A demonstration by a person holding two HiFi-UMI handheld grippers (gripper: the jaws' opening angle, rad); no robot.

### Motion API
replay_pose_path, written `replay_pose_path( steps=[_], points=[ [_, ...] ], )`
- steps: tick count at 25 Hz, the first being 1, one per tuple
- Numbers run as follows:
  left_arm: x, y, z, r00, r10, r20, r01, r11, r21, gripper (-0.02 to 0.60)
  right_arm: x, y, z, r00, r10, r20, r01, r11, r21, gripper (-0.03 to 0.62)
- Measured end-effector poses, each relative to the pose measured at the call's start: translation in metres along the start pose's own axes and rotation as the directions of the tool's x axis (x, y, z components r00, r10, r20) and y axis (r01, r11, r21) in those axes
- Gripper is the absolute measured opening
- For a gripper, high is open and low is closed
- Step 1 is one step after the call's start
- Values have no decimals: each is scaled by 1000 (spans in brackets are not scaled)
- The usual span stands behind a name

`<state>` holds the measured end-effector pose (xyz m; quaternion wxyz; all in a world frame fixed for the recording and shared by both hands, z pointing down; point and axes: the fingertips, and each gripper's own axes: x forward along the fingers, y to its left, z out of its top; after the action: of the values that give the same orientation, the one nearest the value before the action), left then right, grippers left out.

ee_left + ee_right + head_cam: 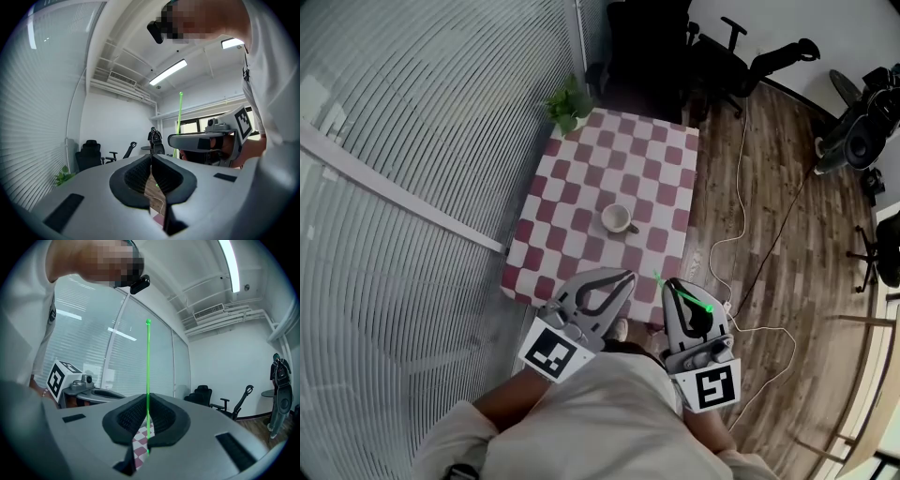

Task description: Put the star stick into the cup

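Note:
A white cup [619, 220] stands near the middle of the red-and-white checked table [581, 187]. The thin green star stick [148, 362] is pinched between the pads of my right gripper [148, 397] and stands straight up from the jaws, with a small knob at its top. In the head view the stick [682, 292] lies across the right gripper [668, 284], just short of the table's near edge. My left gripper [625, 277] is beside it, also at the near edge, with its jaws together and nothing in them [151, 157].
A potted plant [570, 105] sits at the table's far left corner. Office chairs [741, 56] stand beyond the table. A white cable [741, 234] runs over the wooden floor on the right. Window blinds [394, 187] fill the left side.

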<state>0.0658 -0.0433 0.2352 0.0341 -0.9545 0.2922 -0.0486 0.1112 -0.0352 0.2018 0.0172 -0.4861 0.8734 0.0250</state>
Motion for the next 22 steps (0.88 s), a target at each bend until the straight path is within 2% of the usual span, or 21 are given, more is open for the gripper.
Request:
replay_pose_path(
  steps=[10,22],
  points=[
    [4,34,4,999,-43,20,43,999,-13,38,33,-2,4,999,-46,0,46,999,-7,38],
    [11,73,-17,996,-85,-8,85,996,-19,38,68,-7,-16,995,-95,-22,95,995,17,38]
  ],
)
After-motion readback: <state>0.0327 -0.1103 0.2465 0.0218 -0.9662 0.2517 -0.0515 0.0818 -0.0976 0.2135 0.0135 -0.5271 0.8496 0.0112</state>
